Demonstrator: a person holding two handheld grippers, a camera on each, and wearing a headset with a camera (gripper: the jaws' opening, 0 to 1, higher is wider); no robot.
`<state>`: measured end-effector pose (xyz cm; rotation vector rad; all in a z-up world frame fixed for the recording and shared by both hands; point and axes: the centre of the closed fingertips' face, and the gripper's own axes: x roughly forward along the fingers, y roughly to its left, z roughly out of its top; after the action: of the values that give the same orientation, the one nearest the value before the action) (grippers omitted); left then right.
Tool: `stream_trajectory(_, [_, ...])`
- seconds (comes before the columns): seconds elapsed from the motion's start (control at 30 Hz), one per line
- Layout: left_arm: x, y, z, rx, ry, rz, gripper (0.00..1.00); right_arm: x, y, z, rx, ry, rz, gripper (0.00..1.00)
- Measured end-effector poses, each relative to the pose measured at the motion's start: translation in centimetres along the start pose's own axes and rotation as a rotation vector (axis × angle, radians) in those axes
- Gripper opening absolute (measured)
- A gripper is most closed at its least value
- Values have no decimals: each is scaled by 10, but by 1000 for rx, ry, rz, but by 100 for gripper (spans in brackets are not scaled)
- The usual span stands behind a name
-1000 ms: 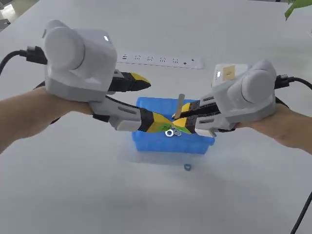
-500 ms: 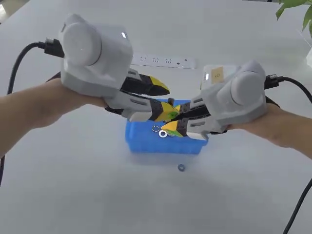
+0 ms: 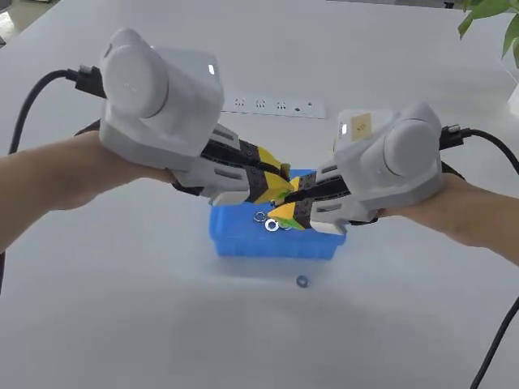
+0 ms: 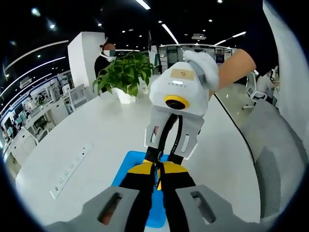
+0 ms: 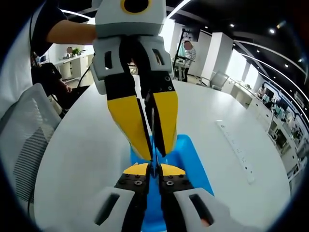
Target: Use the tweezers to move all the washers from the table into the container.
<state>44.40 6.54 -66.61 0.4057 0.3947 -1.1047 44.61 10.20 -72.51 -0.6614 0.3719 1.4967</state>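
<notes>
1. Right gripper view: my left tongs (image 5: 153,153) and right tongs (image 5: 154,169) both clamp the tweezers (image 5: 152,121).
2. Head view: washers (image 3: 265,220) lie inside the container (image 3: 243,240); one blue washer (image 3: 302,280) lies on the tabletop (image 3: 122,324) nearby.

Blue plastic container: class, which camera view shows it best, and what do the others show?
The head view: the blue rectangular plastic container shows its front wall, rim and silver washers inside. Both gripper views catch just parts of its blue surface beside the jaws.
</notes>
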Motion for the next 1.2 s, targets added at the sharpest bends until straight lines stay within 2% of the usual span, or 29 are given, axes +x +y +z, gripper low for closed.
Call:
stream_trajectory(0.03, [0, 2, 1, 20, -1, 15, 8, 0, -1, 1, 0, -1, -4, 8])
stream_trajectory(0.1, [-1, -1, 4, 47, -13, 7, 8, -2, -1, 3, -2, -3, -7, 8])
stream_trajectory(0.2, [-3, -3, 6, 56, -14, 7, 7, -3, 0, 6, -12, -7, -8, 9])
stream_trajectory(0.37, [-7, -2, 8, 54, -8, 20, 7, -5, 1, 7, -20, -6, -18, 10])
stream_trajectory(0.6, [-11, -2, 15, 46, -12, 41, 7, -13, 2, 12, 9, -27, -30, 13])
stream_trajectory(0.7, [-13, -2, 18, 45, -11, 49, 7, -16, 2, 12, 18, -28, -36, 18])
stream_trajectory(0.83, [-15, -1, 20, 37, -9, 70, 7, -20, 4, 11, 14, -25, -45, 19])
stream_trajectory(1.0, [-20, -8, 23, 50, -5, 64, 7, -28, 8, 10, 25, -28, -55, 23])
stream_trajectory(1.1, [-21, -11, 28, 56, -10, 67, 7, -37, 15, 14, 61, -68, -48, 25])
stream_trajectory(1.2, [-22, -17, 33, 58, -20, 64, 7, -45, 20, 18, 98, -105, -47, 30])
